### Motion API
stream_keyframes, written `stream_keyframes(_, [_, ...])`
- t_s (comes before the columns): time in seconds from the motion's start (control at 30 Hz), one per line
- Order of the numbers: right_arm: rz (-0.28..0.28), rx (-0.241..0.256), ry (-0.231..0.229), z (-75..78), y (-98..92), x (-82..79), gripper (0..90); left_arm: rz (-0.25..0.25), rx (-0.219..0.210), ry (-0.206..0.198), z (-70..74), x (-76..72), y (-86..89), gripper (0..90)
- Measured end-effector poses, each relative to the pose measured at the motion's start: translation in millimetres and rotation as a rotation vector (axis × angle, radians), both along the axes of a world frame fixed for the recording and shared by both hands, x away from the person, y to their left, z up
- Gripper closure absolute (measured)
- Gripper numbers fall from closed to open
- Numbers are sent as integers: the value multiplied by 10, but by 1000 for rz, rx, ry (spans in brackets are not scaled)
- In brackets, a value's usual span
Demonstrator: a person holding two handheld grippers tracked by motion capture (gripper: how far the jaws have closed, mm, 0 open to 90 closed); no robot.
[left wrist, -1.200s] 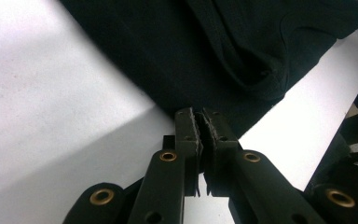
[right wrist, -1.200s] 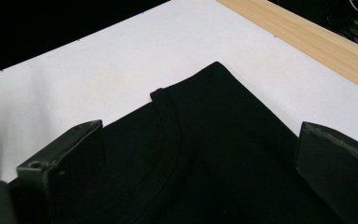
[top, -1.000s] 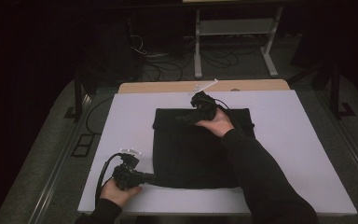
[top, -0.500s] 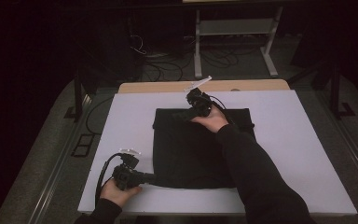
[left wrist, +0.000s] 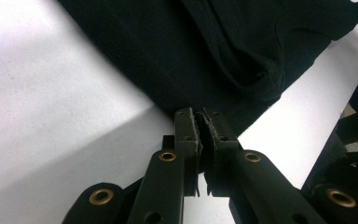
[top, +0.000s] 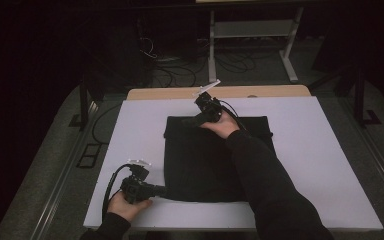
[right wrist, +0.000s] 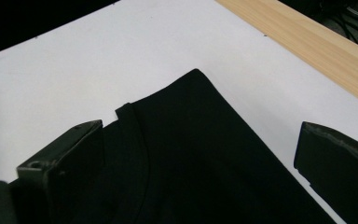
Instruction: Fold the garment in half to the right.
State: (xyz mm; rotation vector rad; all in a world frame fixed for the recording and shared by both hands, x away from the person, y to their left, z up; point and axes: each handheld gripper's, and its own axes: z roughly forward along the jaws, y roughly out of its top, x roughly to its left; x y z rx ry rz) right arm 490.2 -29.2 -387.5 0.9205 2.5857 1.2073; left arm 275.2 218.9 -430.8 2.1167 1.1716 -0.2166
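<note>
A black garment (top: 200,165) lies folded flat on the white table top (top: 320,150). My left gripper (top: 161,190) rests at the near left and pinches the garment's near left corner; in the left gripper view its jaws (left wrist: 198,122) are shut on the edge of the cloth (left wrist: 191,46). My right gripper (top: 190,120) hovers over the far edge of the garment, pointing left. In the right gripper view its jaws (right wrist: 200,128) stand wide open above the garment's far left corner (right wrist: 205,154), where a seam shows.
A wooden strip (top: 260,91) runs along the table's far edge, also in the right gripper view (right wrist: 307,32). Bare white surface lies left and right of the garment. Beyond the table are cables on the floor and a metal stand (top: 250,30).
My right gripper has shifted a little leftward along the garment's far edge. The left gripper has stayed put on the near corner.
</note>
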Motion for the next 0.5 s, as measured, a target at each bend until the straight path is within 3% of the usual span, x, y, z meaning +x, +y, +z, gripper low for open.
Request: stream_keyframes(0.5, [6, -16, 13, -32, 206, 78, 14, -3, -1, 0, 0, 2, 0, 836])
